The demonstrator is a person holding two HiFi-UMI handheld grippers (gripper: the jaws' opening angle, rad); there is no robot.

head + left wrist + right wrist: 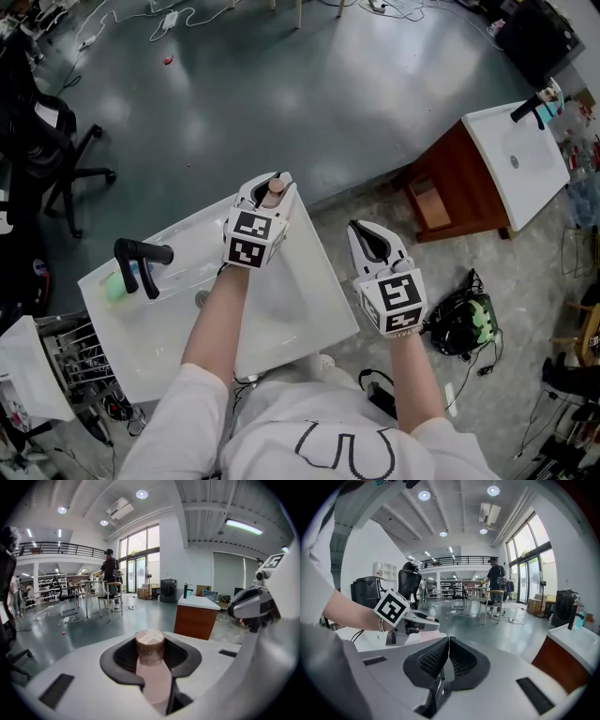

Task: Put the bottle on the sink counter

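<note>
Bottle (152, 665) sits clamped in my left claw (271, 187), over the far edge of the sink counter (314, 314); my right claw (367, 234) is pinched together, empty.

Industrial-style lab hall, open plan.
Polished concrete floor (281, 94), loose cables (171, 19), office chair (47, 159), mezzanine railing (61, 549), freestanding sink units (492, 141).
</note>
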